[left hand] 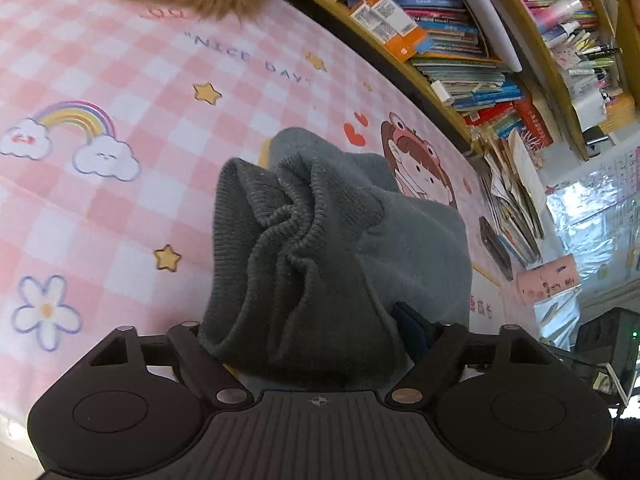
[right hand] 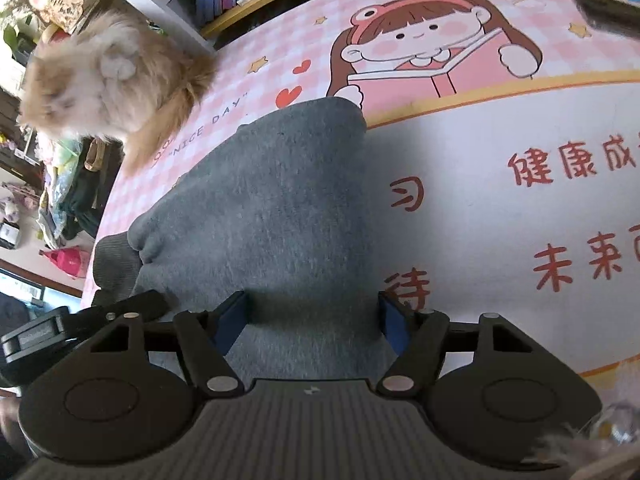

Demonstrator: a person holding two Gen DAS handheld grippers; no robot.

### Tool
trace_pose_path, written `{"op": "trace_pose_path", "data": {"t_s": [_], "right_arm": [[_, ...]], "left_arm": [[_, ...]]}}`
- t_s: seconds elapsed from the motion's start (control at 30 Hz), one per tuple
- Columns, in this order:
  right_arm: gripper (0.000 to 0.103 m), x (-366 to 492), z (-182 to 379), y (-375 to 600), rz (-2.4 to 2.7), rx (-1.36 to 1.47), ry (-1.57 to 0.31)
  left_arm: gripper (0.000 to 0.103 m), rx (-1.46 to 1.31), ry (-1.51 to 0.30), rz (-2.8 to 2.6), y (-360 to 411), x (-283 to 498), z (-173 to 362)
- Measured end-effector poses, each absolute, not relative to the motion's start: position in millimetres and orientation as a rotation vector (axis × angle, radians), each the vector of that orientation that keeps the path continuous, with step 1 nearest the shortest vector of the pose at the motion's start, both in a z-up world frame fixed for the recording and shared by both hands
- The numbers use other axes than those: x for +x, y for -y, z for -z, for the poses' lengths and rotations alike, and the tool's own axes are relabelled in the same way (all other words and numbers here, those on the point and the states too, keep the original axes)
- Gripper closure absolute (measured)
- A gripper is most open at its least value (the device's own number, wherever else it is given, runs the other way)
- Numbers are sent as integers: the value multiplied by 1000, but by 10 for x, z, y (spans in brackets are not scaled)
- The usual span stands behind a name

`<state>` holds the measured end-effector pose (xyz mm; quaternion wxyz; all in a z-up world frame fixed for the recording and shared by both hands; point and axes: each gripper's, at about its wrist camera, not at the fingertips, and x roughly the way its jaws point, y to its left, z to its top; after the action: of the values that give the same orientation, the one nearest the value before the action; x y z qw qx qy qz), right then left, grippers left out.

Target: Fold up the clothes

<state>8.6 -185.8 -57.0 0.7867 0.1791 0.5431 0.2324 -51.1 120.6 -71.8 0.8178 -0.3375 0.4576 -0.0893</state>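
On the pink table mat (right hand: pixel 500 200), your left gripper (left hand: pixel 312 320) and right gripper (right hand: pixel 312 320) stand wide-jawed around the grey garment (right hand: pixel 260 200), not pressing it; a fluffy animal (right hand: pixel 112 76) sits near the shelf-side edge.

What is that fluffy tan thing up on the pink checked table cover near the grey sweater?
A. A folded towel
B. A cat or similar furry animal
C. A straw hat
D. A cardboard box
B: in the right wrist view a long-haired tan and white furry animal sits on the pink table cover just beyond the grey sweater; its face is blurred.
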Motion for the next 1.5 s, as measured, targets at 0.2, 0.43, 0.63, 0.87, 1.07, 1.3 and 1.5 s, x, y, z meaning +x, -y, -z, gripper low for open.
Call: {"op": "trace_pose_path", "data": {"t_s": [0.2,0.43,0.63,0.87,1.07,1.3,1.5], "right_arm": [[62,-42,449,1814,-514,285,-1097],[73,-256,212,1732,-556,149,-979],[58,-92,396,1865,-526,282,-1092],[45,44,634,1985,-515,478,-1198],[64,-9,583,1917,-534,445,-1174],[70,-210,319,1793,-537,253,-1040],[70,-319,257,1827,-517,243,-1017]], "left_arm": [[46,-671,-983,198,-1119,-424,714],[54,-592,-962,213,-1046,-462,545],[44,-612,-1004,221,-1092,-408,637],[38,-645,-1023,227,-1111,-374,724],[50,-604,-1003,227,-1032,-396,666],[53,-542,-931,264,-929,-521,461],[53,-551,-923,283,-901,-591,430]]}}
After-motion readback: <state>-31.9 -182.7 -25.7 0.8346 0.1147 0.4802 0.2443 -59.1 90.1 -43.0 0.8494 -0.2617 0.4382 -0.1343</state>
